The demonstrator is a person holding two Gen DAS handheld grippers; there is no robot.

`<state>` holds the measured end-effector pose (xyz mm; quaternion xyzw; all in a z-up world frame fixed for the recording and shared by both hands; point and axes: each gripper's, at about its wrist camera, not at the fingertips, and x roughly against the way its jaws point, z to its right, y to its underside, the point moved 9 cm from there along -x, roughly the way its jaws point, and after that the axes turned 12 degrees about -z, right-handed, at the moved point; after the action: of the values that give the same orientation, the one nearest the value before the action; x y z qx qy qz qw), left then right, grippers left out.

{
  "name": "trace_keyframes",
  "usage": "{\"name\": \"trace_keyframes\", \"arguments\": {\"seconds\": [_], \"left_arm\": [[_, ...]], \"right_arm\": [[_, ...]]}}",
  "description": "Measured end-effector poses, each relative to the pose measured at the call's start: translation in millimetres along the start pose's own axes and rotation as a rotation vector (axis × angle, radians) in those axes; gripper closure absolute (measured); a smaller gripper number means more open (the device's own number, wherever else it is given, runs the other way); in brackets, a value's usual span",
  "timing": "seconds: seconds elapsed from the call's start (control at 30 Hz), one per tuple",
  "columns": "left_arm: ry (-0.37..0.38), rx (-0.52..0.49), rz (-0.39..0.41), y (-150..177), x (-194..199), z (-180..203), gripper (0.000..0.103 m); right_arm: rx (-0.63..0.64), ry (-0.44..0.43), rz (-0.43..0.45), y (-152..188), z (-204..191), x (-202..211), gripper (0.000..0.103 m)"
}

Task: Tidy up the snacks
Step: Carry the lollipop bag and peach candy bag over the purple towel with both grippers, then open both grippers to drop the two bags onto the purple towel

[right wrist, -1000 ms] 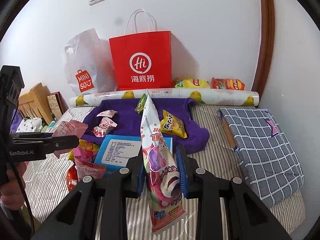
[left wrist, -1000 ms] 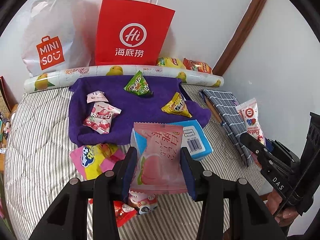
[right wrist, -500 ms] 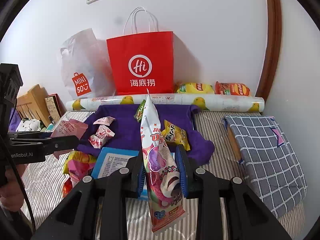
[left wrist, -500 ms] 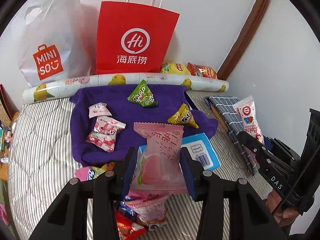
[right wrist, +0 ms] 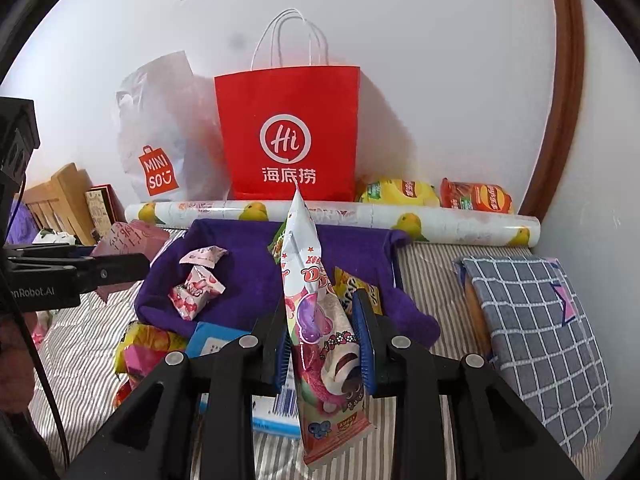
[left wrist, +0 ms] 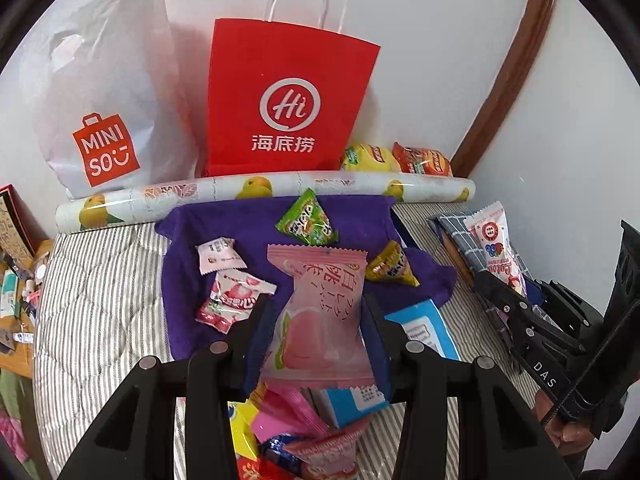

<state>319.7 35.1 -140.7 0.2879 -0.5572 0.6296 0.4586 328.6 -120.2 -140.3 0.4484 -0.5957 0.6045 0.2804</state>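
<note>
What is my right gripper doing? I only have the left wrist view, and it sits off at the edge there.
Observer: The right gripper is shut on a tall white cartoon packet, held upright with a pad pressing each side.
Operator: Does the packet hang below the fingers?
Observer: Yes, its bottom end drops well past them.
Operator: What lies under it?
Observer: A blue box on the striped bedding.
</note>
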Motion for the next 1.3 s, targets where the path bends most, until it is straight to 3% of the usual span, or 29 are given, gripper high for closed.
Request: {"name": "trace_keyframes", "arguments": {"seconds": [0.27,0.4,0.53,0.7,1.03,1.3], "left_arm": [[-0.027,-0.006,0.000,-22,-4,-11,0.061],[0.002,-0.006,-0.014,-33,-7,-12,0.061],[-0.055,-0.014,0.004,-46,-12,-18,0.061],[-0.069,0.005,-0.013,-57,-33,-30,0.061],[-0.104,0.059,-0.119,-54,-87,-63,0.061],[-0.110,0.066,-0.187,-46,-117,-62,0.061]], "right_arm": [[-0.021,-0.015,0.017,-18,0,-10,0.075],[-0.027,-0.024,0.018,-30,-2,-19,0.075],[-0.027,-0.032,0.008,-40,-6,-33,0.075],[-0.023,-0.044,0.000,-48,-12,-51,0.075],[0.018,-0.115,-0.124,-33,-28,-121,0.075],[0.041,-0.133,-0.186,-14,-34,-141,0.075]]}}
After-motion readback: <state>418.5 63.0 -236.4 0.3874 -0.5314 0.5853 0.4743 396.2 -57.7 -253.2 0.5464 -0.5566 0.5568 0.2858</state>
